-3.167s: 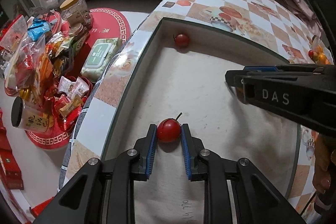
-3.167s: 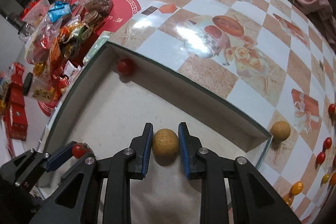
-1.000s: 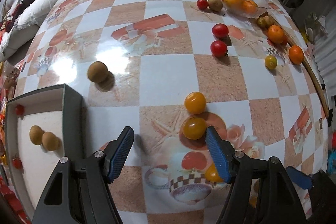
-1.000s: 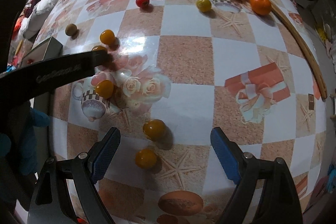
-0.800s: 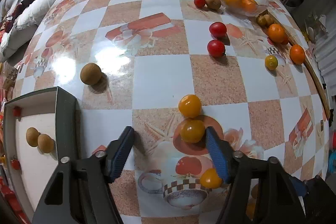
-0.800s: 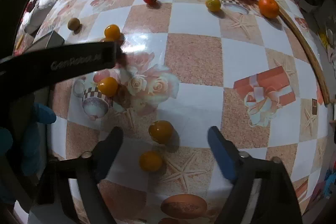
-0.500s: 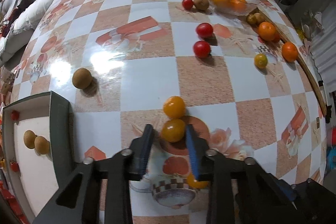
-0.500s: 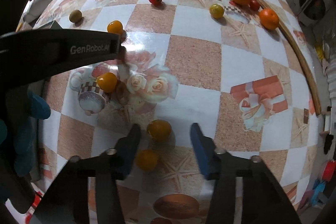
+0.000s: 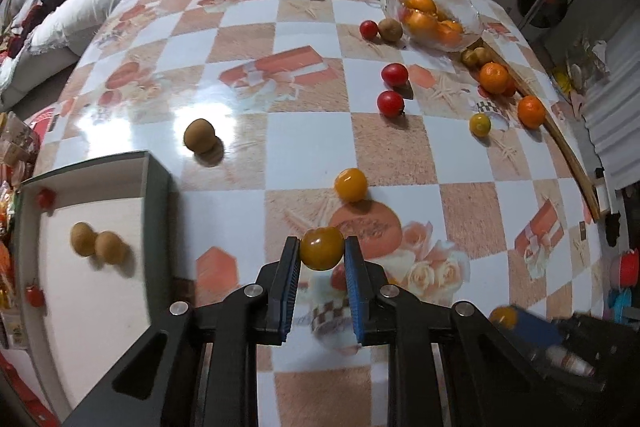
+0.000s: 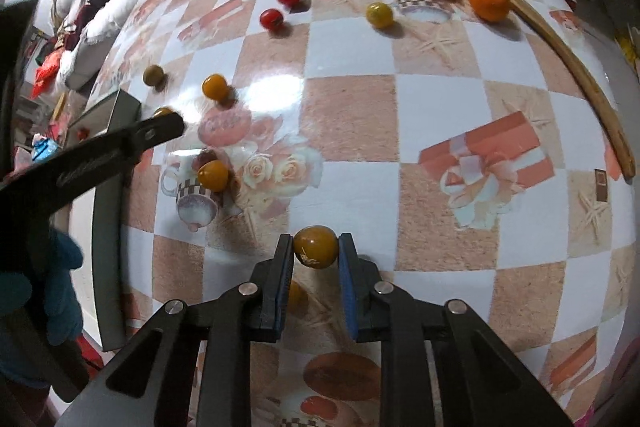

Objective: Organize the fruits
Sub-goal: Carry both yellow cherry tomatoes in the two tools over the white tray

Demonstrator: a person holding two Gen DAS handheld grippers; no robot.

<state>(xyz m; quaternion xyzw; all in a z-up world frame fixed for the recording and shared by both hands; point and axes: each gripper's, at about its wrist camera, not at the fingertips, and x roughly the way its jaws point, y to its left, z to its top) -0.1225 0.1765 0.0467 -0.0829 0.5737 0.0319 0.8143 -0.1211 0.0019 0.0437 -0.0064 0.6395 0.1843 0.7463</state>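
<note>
Left gripper (image 9: 322,254) is clamping a yellow-orange tomato (image 9: 322,247) between its blue pads; both pads are pressing against the fruit's sides, at the near centre of the left wrist view. The tomato is sitting over the printed cup-and-roses patch of the checkered tablecloth (image 9: 280,123).

Right gripper (image 10: 315,254) is likewise closing on a second yellow tomato (image 10: 315,247), pads touching both sides, near centre of the right wrist view.

The grey box (image 9: 154,195) is lying at the near left edge of the table. It is holding two tan round fruits (image 9: 96,245) touching each other and two small red tomatoes, one at the far left corner (image 9: 45,198) and one nearer (image 9: 34,295).

Loose fruit on the cloth:
- a tan fruit (image 9: 199,141) is resting just beyond the box's far right corner;
- a yellow tomato (image 9: 351,184) is lying just beyond the left gripper's fruit;
- two red tomatoes (image 9: 391,103) are sitting farther out, centre right;
- another yellow tomato (image 10: 213,175) is lying on the printed cup, to the left in the right wrist view.

The glass bowl (image 9: 472,11) at the far right is holding oranges; two more oranges (image 9: 531,111) are resting beside a wooden stick (image 9: 560,143) along the right edge.
</note>
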